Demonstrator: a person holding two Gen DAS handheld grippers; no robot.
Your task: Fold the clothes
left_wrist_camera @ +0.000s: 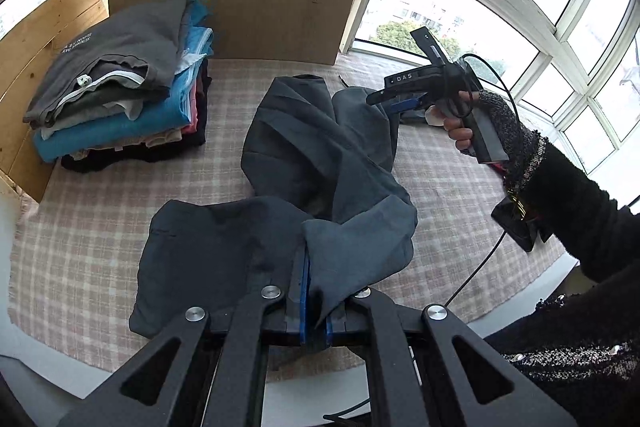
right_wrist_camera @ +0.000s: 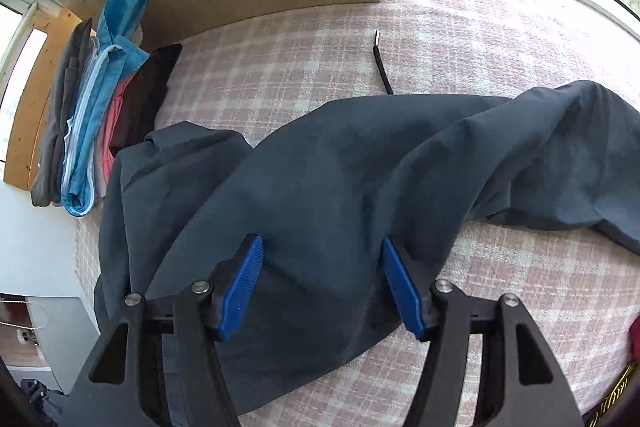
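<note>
Clamped in the left gripper [left_wrist_camera: 307, 301] is a fold of the dark slate-grey fabric garment [left_wrist_camera: 320, 163], spread mid-cloth | right gripper [right_wrist_camera: 322, 287]: jaws held apart over it, nothing gripped | pink-and-white checked cloth [right_wrist_camera: 500, 39] seen bare towards the window | stack of folded clothes [left_wrist_camera: 120, 83] at left edge | right hand [left_wrist_camera: 460, 123] seen from left wrist only.

Clothes stack [left_wrist_camera: 120, 83] blocks left; right clear
</note>
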